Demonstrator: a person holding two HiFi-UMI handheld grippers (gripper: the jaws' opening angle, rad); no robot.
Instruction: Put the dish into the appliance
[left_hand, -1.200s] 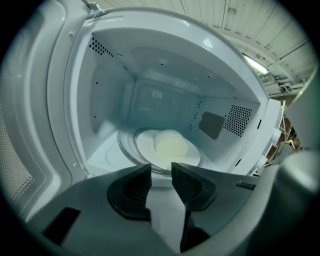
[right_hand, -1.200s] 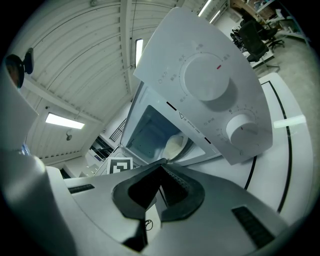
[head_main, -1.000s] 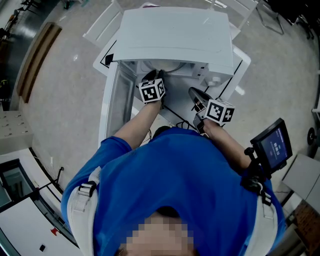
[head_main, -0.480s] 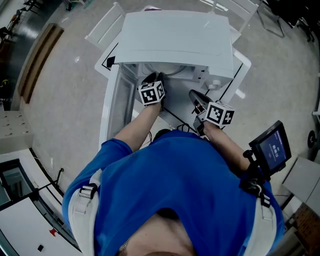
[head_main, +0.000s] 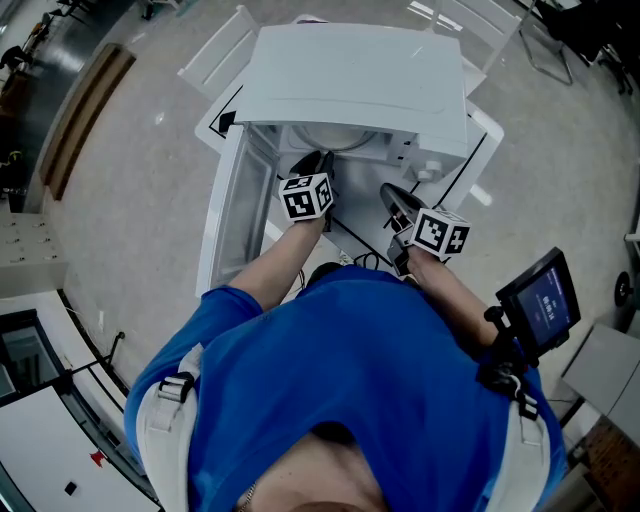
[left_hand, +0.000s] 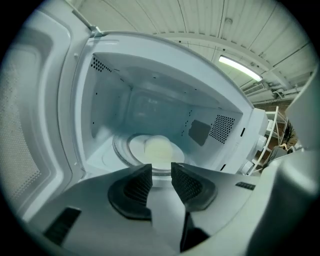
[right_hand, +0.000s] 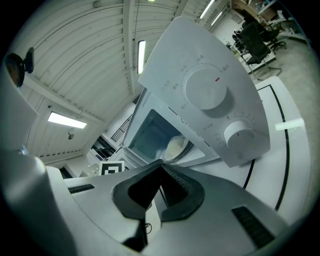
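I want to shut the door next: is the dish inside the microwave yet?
In. The pale round dish rests on the glass turntable inside the white microwave.

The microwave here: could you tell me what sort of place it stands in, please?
Probably a lab or workshop: the microwave stands under a ribbed industrial ceiling with strip lights, office chairs beyond.

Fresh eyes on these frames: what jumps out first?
The white microwave stands with its door swung open, and a pale dish is already on the turntable inside. The left gripper hangs right at the cavity mouth, fingers slightly apart and empty. The right gripper sits off by the two control dials, shut on nothing.
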